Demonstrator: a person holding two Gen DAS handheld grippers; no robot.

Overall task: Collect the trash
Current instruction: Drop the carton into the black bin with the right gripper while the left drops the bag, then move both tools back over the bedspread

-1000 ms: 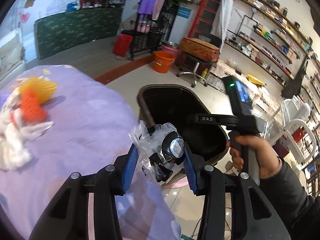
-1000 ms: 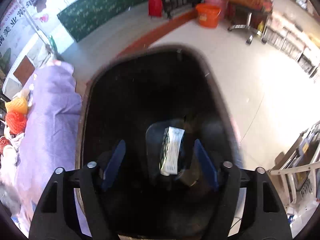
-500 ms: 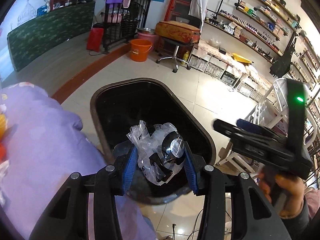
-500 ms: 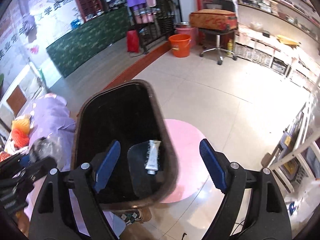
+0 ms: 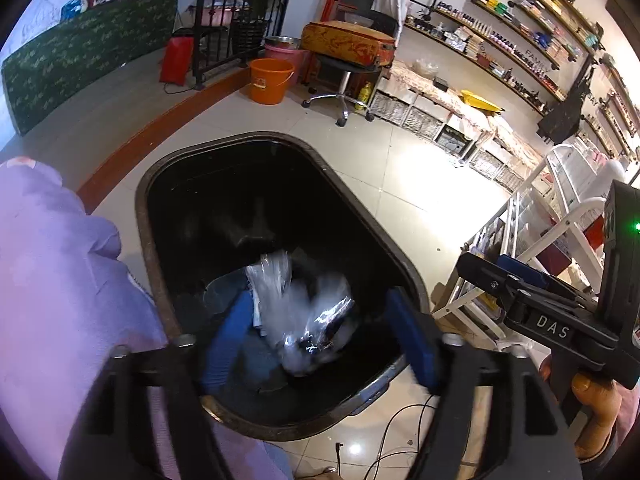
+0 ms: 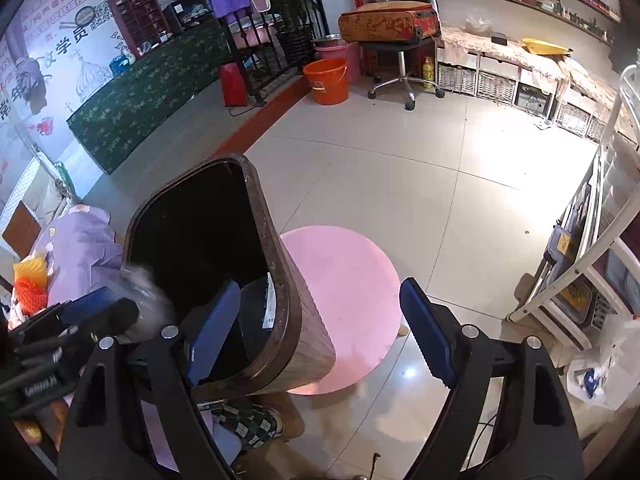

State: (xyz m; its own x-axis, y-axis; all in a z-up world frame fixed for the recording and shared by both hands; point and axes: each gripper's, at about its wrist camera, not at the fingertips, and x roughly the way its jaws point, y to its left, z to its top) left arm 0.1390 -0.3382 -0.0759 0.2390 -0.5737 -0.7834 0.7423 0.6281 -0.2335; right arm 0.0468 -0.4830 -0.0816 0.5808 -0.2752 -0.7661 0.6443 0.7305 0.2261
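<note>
In the left wrist view, the left tool hung above the open mouth of the dark trash bin, its jaws opening. The crumpled clear plastic wrapper sat blurred between the blue pads and seemed to be clear of both, so it looked let go, dropping into the bin (the blur made any last contact hard to rule out). From the tool's tips the wrapper lay toward twelve o'clock and below, its long axis running from about eleven to five. The right tool showed at three o'clock, beside the bin and outside its rim.

In the right wrist view, the right tool was spread wide and held nothing; its left pad stood over the bin's rim, its right pad over the pink round mat. The bin lay toward ten o'clock. More trash, an orange net, waited on the purple-covered counter at nine o'clock, nearer the left tool, which I judged the likelier one to fetch it.
</note>
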